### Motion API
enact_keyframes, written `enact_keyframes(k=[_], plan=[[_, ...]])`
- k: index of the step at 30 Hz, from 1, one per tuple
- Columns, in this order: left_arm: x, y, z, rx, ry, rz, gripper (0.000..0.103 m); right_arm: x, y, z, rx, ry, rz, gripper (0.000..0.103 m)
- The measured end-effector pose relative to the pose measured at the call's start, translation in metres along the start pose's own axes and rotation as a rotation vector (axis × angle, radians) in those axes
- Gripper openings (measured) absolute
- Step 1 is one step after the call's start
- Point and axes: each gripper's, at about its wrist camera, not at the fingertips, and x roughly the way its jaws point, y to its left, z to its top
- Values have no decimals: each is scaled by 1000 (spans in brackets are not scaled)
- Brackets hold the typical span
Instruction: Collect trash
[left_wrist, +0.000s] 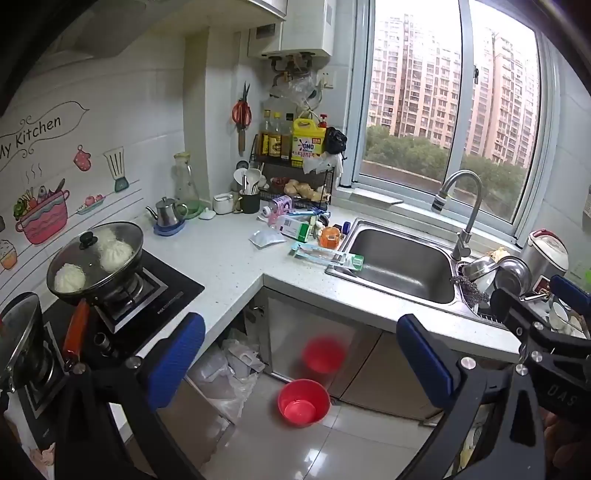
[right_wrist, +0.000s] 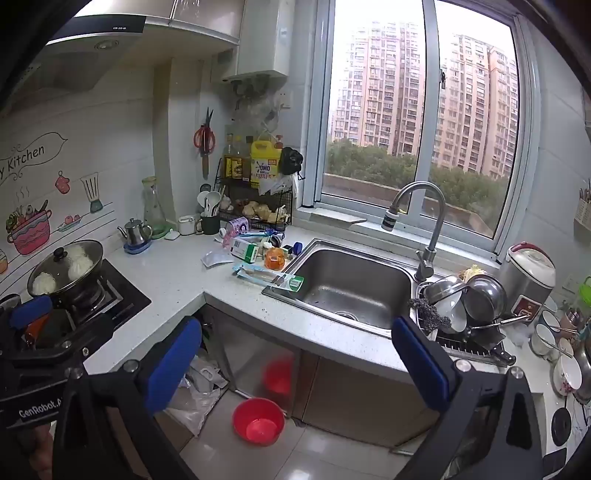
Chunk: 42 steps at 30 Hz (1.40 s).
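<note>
Both tools, left tool (left_wrist: 301, 354) and right tool (right_wrist: 295, 354), gaped wide, empty, facing wrappers (left_wrist: 325, 254) strewn on the speckled worktop (left_wrist: 221, 258) beside the steel sink (left_wrist: 402, 266).

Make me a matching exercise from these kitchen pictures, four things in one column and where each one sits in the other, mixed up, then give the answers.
Things:
1. round red plastic basin
2. glass-lidded pan of white buns
3. long clear wrapper with green end
4. red-handled scissors

Places:
A. hanging on the tiled wall
B. on the counter beside the steel sink's left rim
C. on the floor by the cabinet
D. on the black gas hob

Pairs: 1-C, 2-D, 3-B, 4-A
</note>
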Motion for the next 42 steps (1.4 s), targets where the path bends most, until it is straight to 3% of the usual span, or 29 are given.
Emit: enact_keyframes(k=[4, 8, 42], plan=[[-3, -11, -3, 43, -24, 28, 103, -4, 3, -3, -5, -14, -9, 103], [0, 3, 1, -11, 1, -36, 103, 3, -3, 2, 11, 23, -7, 103], [-1, 3, 0, 33, 9, -19, 103, -2, 4, -7, 6, 30, -6, 103]])
